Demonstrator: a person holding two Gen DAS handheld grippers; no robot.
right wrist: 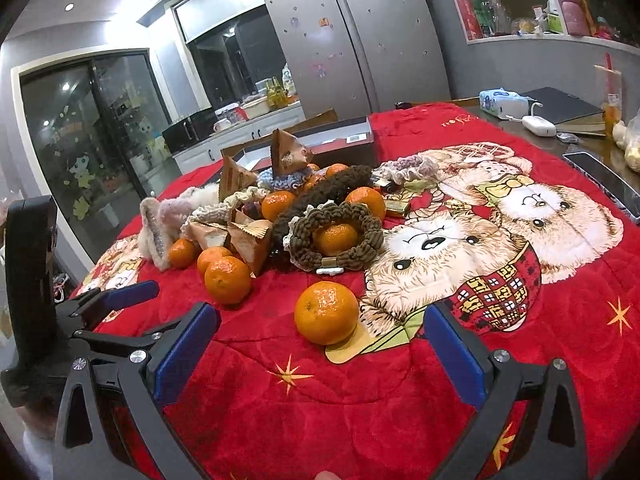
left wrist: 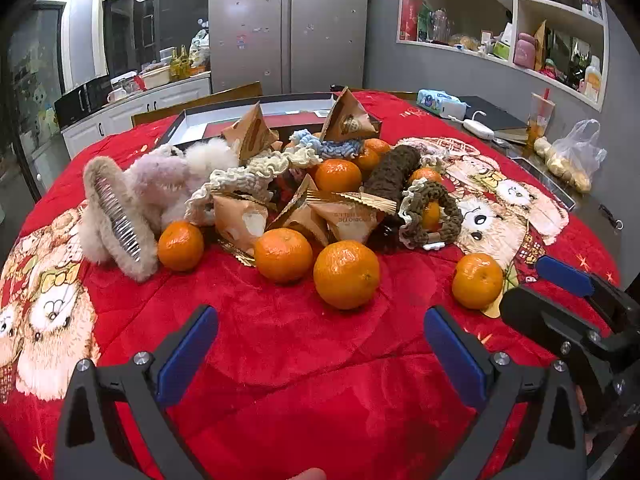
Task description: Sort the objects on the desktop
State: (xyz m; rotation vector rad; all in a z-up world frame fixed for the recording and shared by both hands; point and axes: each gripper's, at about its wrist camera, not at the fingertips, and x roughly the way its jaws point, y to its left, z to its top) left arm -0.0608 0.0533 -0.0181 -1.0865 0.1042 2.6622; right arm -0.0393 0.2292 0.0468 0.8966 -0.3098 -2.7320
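From the left wrist view, the left gripper [left wrist: 320, 352] hovers with its blue-padded fingers spread wide and nothing between them, above a red plush blanket printed with cartoon bears [left wrist: 280, 344]. At twelve o'clock from the gripper sits a round orange mandarin [left wrist: 346, 274]; a second mandarin [left wrist: 283, 255] lies just beside it toward eleven o'clock, a third [left wrist: 181, 245] farther toward ten o'clock. A lone mandarin [left wrist: 477, 281] rests apart at two o'clock, near the right gripper [left wrist: 536, 288], which enters from three o'clock. Behind the fruit, a heap holds tan pyramid-shaped paper snack packets [left wrist: 344, 220], a cream ruffled knitted scrunchie [left wrist: 248, 176], a fluffy beige hair claw with metal teeth [left wrist: 120, 220] at ten o'clock, and a brown crocheted ring [left wrist: 432, 216] around another mandarin. A dark shallow box with a white inside [left wrist: 256, 116] stands behind the heap.

From the right wrist view, the right gripper [right wrist: 320, 352] is likewise spread wide and empty. The lone mandarin [right wrist: 327, 313] lies at twelve o'clock, just ahead of the fingertips, not touched. The brown crocheted ring [right wrist: 336, 240] lies beyond it, the heap toward eleven o'clock, and the left gripper [right wrist: 132, 294] shows at nine o'clock.
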